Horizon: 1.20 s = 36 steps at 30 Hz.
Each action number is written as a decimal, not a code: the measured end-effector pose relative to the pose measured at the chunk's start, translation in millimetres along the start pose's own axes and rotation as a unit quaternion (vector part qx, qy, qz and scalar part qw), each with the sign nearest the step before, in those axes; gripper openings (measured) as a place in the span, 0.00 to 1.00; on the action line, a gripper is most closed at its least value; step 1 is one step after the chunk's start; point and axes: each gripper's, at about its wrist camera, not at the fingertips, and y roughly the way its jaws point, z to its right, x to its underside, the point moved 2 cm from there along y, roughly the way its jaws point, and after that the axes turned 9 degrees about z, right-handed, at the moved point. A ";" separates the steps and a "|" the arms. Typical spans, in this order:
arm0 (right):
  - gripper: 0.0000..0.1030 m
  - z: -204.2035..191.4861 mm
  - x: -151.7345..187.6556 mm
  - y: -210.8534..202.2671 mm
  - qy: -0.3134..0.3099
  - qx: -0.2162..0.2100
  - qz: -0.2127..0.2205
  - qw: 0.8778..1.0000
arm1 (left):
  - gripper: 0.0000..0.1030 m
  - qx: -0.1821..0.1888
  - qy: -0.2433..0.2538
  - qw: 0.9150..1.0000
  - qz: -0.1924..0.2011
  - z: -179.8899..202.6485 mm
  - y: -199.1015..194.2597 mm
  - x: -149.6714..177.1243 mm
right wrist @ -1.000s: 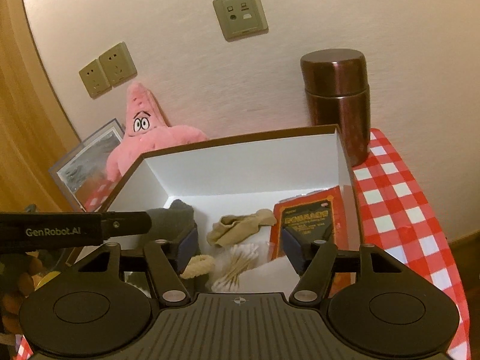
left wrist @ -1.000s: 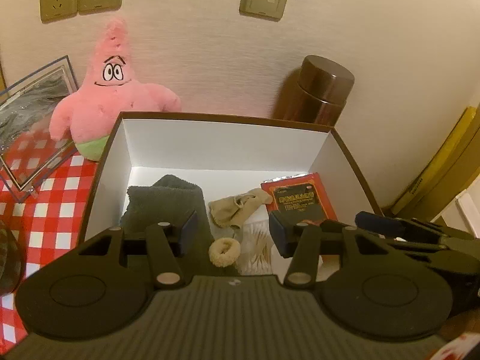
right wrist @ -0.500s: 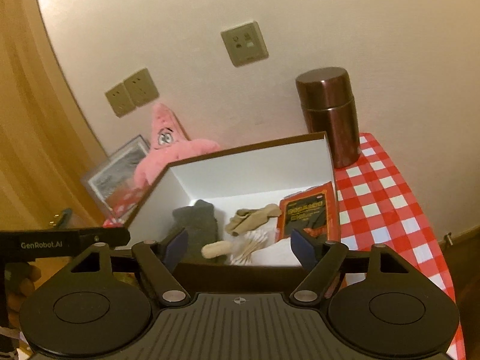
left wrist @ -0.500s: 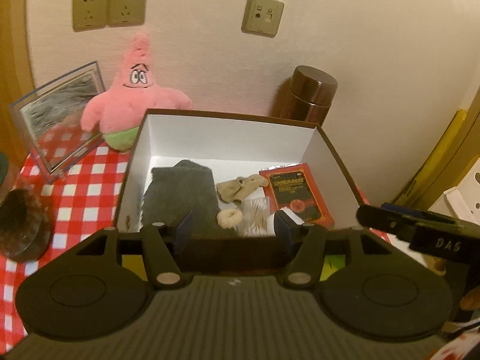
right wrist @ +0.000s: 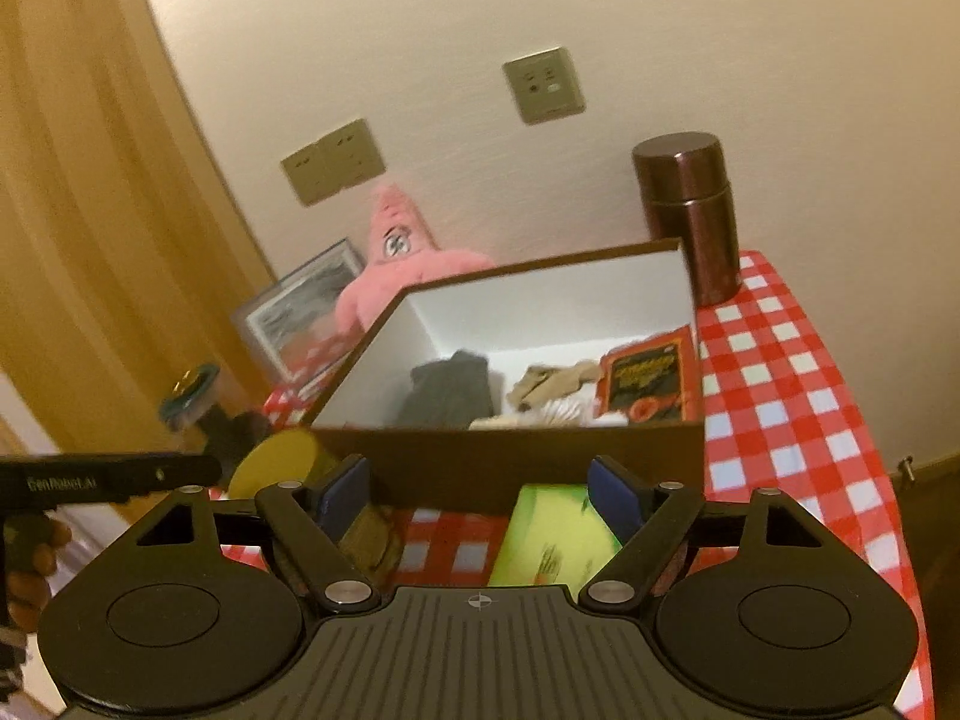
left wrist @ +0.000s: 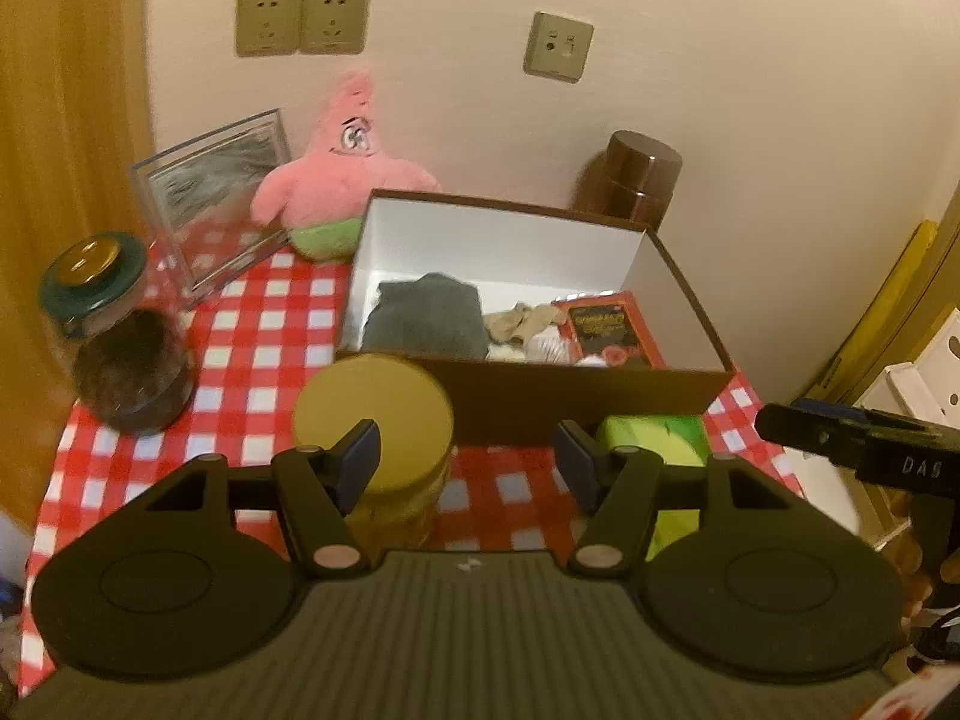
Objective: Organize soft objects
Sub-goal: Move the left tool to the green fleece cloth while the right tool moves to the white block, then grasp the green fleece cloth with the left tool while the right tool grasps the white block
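A brown box with a white inside (left wrist: 678, 276) (right wrist: 384, 348) stands on the red checked tablecloth. It holds a folded grey cloth (left wrist: 429, 318) (right wrist: 447, 390), a beige sock (left wrist: 522, 321) (right wrist: 549, 381), a pale hair tie, cotton swabs and a red packet (left wrist: 609, 327) (right wrist: 651, 381). A pink star plush (left wrist: 339, 180) (right wrist: 408, 258) sits behind the box against the wall. My left gripper (left wrist: 468, 462) is open and empty, in front of the box. My right gripper (right wrist: 477, 495) is open and empty, also in front of the box.
A yellow-lidded jar (left wrist: 372, 414) (right wrist: 282, 462) and a green packet (left wrist: 654, 438) (right wrist: 552, 534) stand just before the box. A dark jar with a green lid (left wrist: 114, 330), a picture frame (left wrist: 210, 192) and a brown flask (left wrist: 642, 180) (right wrist: 687, 210) ring the table.
Both grippers have pulled back and up out of the box to in front of it. Both stay open and empty. The items lie in the box as before.
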 end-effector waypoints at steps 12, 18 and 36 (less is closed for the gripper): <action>0.77 -37.8 57.4 -25.4 -0.029 -0.021 -0.057 0.998 | 0.59 -0.030 -0.021 0.999 -0.029 -33.6 -54.4 50.7; 0.77 -52.8 83.4 -28.2 -0.040 -0.026 -0.082 0.995 | 0.59 -0.055 -0.019 0.998 -0.035 -45.2 -72.7 70.5; 0.53 -91.9 159.6 -5.9 -0.139 -0.041 -0.156 0.977 | 0.59 -0.074 -0.013 0.995 -0.070 -56.5 -80.2 127.7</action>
